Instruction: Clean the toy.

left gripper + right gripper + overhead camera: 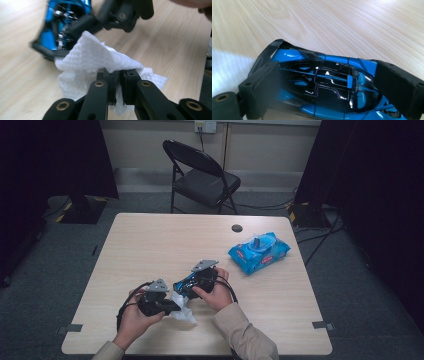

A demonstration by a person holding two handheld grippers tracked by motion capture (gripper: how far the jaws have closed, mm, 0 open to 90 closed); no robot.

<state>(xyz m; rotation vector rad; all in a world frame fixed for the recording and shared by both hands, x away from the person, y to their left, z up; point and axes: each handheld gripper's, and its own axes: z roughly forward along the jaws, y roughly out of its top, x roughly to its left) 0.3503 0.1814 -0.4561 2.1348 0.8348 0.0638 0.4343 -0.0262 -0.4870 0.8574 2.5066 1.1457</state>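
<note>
Fingers first: the 2 black pads of the right gripper (329, 82) press on both sides of the glossy blue and black toy car (324, 87), and the jaws of the left gripper (117, 82) are closed to a narrow gap that pinches the crumpled white paper wipe (95, 60). Going from large to small, the pale wooden table (165, 240) carries everything; a black folding metal chair (202, 175) stands behind it, and a blue plastic pack of wet wipes (259, 251) lies well apart, on the right side. Near the front edge the person holds the car a little above the table, and the wipe touches 1 end of it. I judge the step in hand is wiping the car clean. The next move calls for rubbing the wipe along the body while the right gripper holds the car steady.
</note>
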